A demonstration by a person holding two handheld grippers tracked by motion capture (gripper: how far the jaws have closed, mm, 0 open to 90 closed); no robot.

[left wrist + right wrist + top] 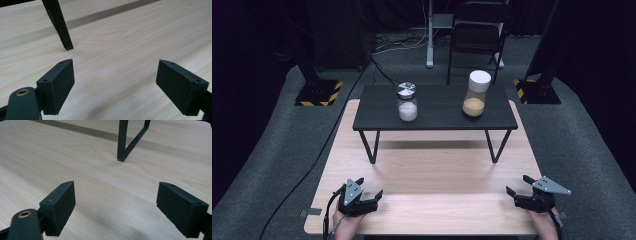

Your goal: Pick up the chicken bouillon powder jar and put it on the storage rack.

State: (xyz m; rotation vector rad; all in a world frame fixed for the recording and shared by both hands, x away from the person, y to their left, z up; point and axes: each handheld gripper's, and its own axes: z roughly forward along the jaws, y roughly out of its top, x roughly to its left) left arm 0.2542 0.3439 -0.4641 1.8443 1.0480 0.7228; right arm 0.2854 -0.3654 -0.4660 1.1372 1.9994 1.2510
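Observation:
Two jars stand on a low black stand (434, 120) at the far half of the wooden table (432, 175). The left jar (407, 102) has a silver lid and white contents. The taller right jar (475, 94) has a white lid and tan powder in its bottom. My left gripper (369, 187) rests near the table's front left corner, open with nothing between its jaws (115, 85). Near the front right corner, my right gripper (518, 184) is also open and empty (116, 205). Both sit well short of the stand and the jars.
The stand's thin black legs (58, 25) (122, 142) rise from the table ahead of each gripper. Bare wood lies between the grippers and under the stand. Beyond the table are a dark chair (477, 35), black frame posts with striped bases (319, 92), and floor cables.

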